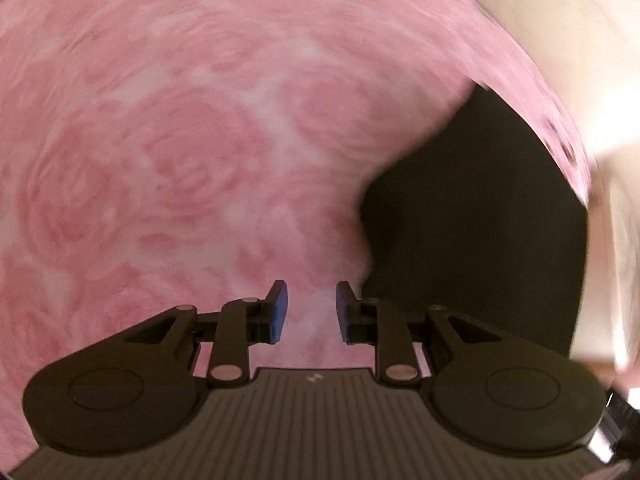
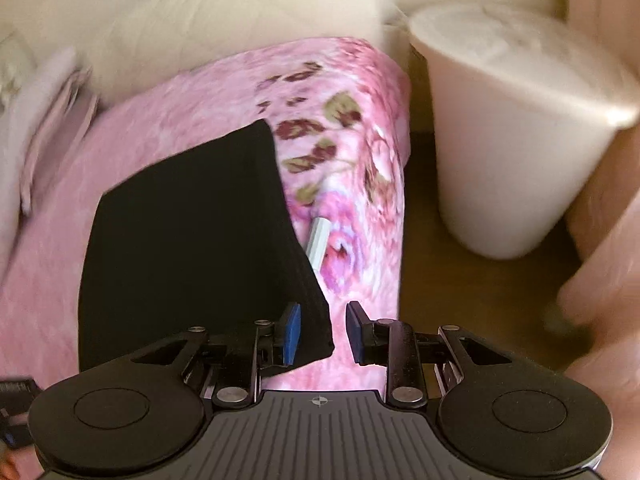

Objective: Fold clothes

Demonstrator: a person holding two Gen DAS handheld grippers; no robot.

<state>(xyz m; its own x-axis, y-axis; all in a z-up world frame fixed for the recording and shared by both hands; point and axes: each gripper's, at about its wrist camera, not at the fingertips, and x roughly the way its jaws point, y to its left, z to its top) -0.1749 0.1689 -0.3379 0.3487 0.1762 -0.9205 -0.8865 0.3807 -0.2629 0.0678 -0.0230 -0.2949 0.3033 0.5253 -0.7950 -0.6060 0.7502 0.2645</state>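
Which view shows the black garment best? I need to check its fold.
The right wrist view: the black garment lies folded on the pink blanket, edges visible. The left wrist view shows only a blurred dark part.

My left gripper (image 1: 308, 310) is matte black plastic: two angular linkage arms, each pivoting on a large round disc either side of a grey ribbed base plate. Small silver screw heads mark the joints. Each fingertip (image 1: 279, 312) carries a blue pad. My right gripper (image 2: 323, 332) is built the same, black with blue pads, with a small crosshair mark at the top of its ribbed plate.
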